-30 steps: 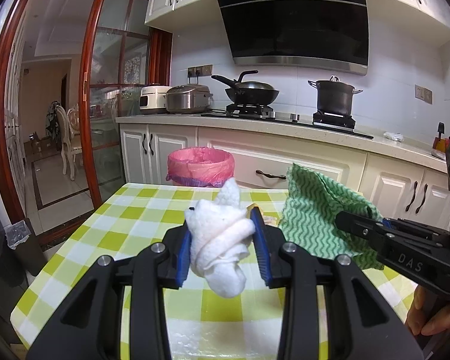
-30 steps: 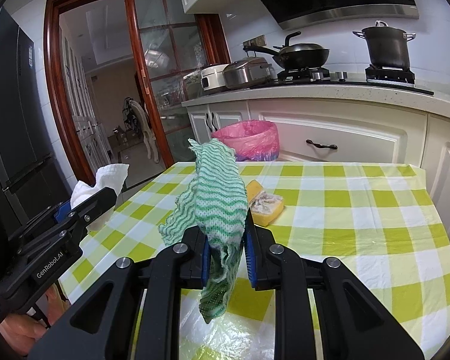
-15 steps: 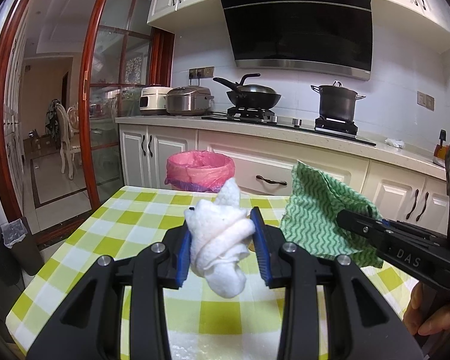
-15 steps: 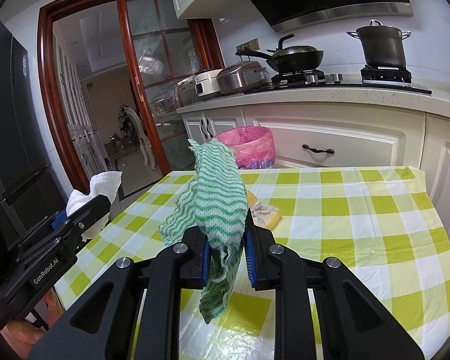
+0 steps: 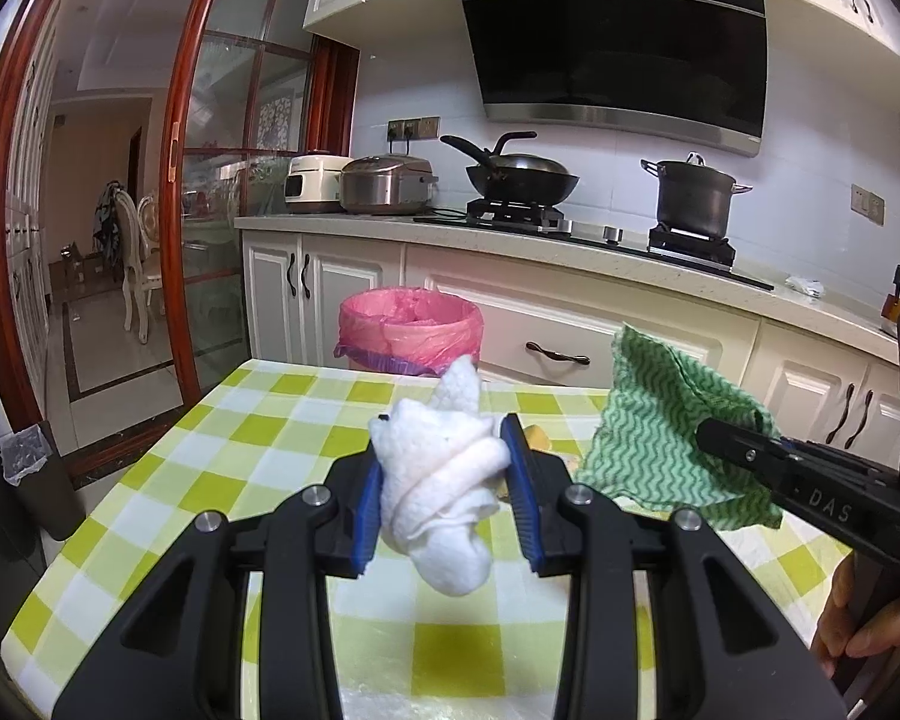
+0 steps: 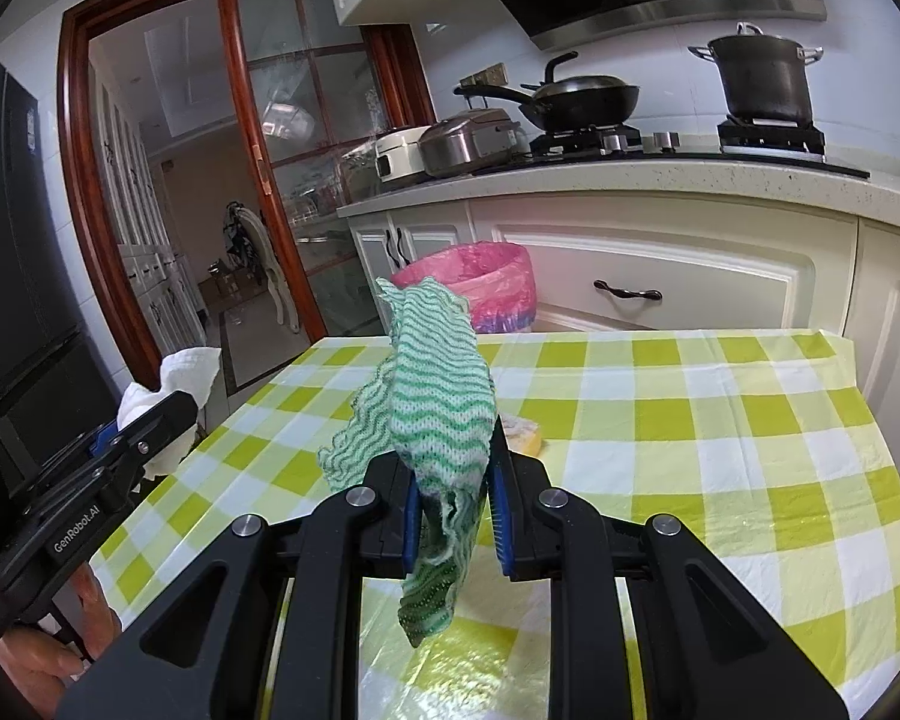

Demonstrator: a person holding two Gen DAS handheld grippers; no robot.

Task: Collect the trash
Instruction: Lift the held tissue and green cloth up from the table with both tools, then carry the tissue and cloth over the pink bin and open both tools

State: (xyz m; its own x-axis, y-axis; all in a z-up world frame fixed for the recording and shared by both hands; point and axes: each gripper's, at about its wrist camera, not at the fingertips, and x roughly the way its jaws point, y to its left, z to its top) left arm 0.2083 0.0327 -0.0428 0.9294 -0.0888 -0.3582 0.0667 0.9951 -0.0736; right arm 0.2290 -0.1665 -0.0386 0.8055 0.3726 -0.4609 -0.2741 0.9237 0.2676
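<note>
White tissue wad [image 5: 441,480]: pinched in left gripper [image 5: 447,495], raised above checked table [image 6: 720,450]; green wavy cloth [image 6: 441,402]: clamped in right gripper [image 6: 453,516], likewise raised, both evidently bound for pink-lined bin [image 5: 411,330] beyond table's far edge

Both grippers occupied: left gripper [image 5: 447,483] clamps a white paper wad [image 5: 441,486], right gripper [image 6: 453,516] clamps a green wavy cloth [image 6: 441,414]. Between them, open air above the checked table [image 6: 720,438]. Only obstacle on the surface: yellow sponge [image 6: 525,429], mid-table, partly hidden behind the cloth. Pink-lined bin [image 5: 411,330] stands just past the far edge, mouth open. White cabinets [image 6: 678,273] close behind the bin limit forward room.
</note>
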